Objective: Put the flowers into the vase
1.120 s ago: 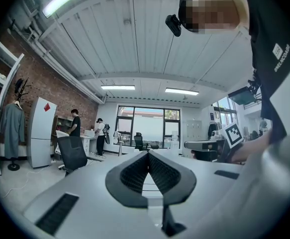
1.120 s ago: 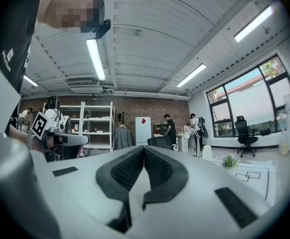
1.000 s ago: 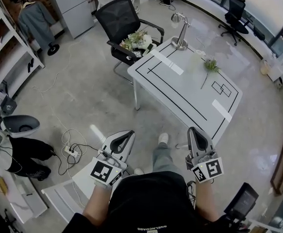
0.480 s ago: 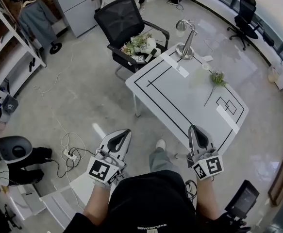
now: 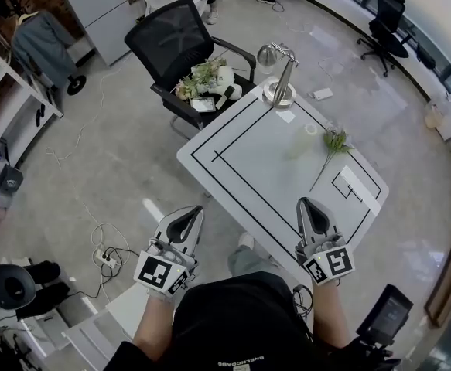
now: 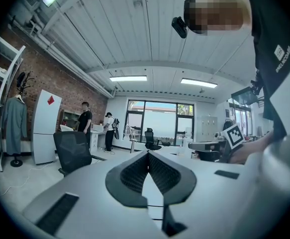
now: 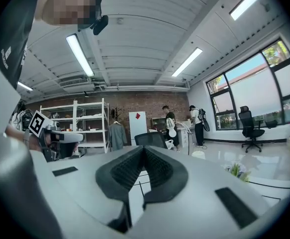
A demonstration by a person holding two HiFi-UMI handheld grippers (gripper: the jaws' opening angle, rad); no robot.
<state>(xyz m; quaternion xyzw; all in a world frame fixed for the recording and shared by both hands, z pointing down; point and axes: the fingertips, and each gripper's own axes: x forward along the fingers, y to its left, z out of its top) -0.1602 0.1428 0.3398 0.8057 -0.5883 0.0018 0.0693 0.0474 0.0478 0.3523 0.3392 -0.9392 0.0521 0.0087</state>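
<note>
With the left gripper (image 5: 192, 211) and right gripper (image 5: 309, 204) both closed on nothing, the slender green flower sprig (image 5: 330, 148) lies near the far right edge of the white black-lined desk (image 5: 244, 165), just beside the pale translucent vase (image 5: 302, 141); light, limp and crushable, it likely wants pinching mid-stem

hand-held grippers (image 5: 188, 213) (image 5: 311, 206) — 2 | table (image 5: 240, 157) — 1 | lamp (image 5: 281, 72) — 1 | vase (image 5: 302, 141) — 1 | flower stem (image 5: 329, 147) on table — 1

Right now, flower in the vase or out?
Out. The flower lies flat on the table beside the clear vase, not in it.
</note>
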